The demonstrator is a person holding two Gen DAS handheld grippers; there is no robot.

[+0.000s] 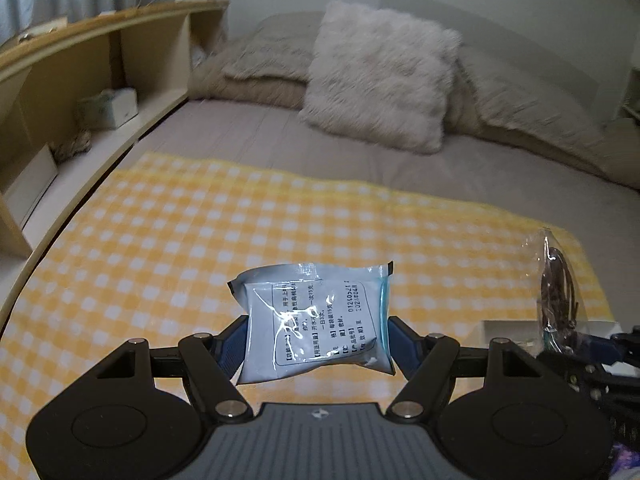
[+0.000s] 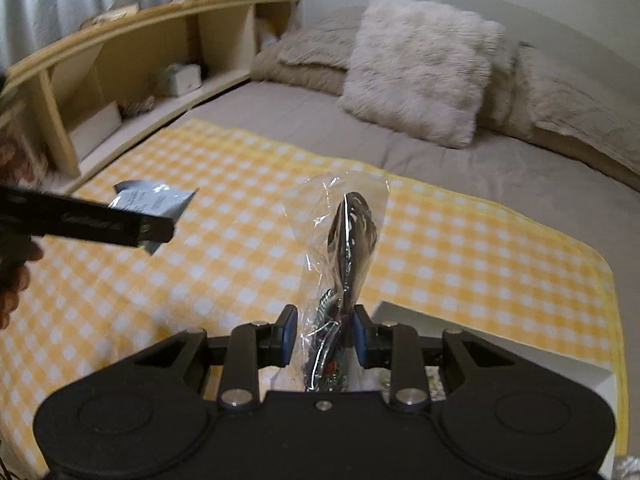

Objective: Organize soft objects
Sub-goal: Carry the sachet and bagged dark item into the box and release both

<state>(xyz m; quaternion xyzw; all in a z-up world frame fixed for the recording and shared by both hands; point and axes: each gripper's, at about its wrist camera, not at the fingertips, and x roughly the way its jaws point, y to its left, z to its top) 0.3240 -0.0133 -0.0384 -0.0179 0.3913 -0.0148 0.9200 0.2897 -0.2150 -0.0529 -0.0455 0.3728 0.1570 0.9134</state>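
My left gripper (image 1: pixel 316 336) is shut on a grey-blue foil sachet (image 1: pixel 316 320) with printed text, held above the yellow checked cloth (image 1: pixel 200 240). In the right wrist view the same sachet (image 2: pixel 156 200) shows at the left behind the left gripper's black finger (image 2: pixel 100 224). My right gripper (image 2: pixel 325 334) is shut on a clear plastic bag (image 2: pixel 340 240) with dark cord-like items inside, held upright over a white box (image 2: pixel 500 344). That bag also shows at the right edge of the left wrist view (image 1: pixel 556 288).
A fluffy white pillow (image 1: pixel 380 76) and beige folded bedding (image 1: pixel 256 72) lie at the head of the grey bed. A wooden shelf unit (image 1: pixel 100 60) with a tissue box (image 1: pixel 112 106) runs along the left side.
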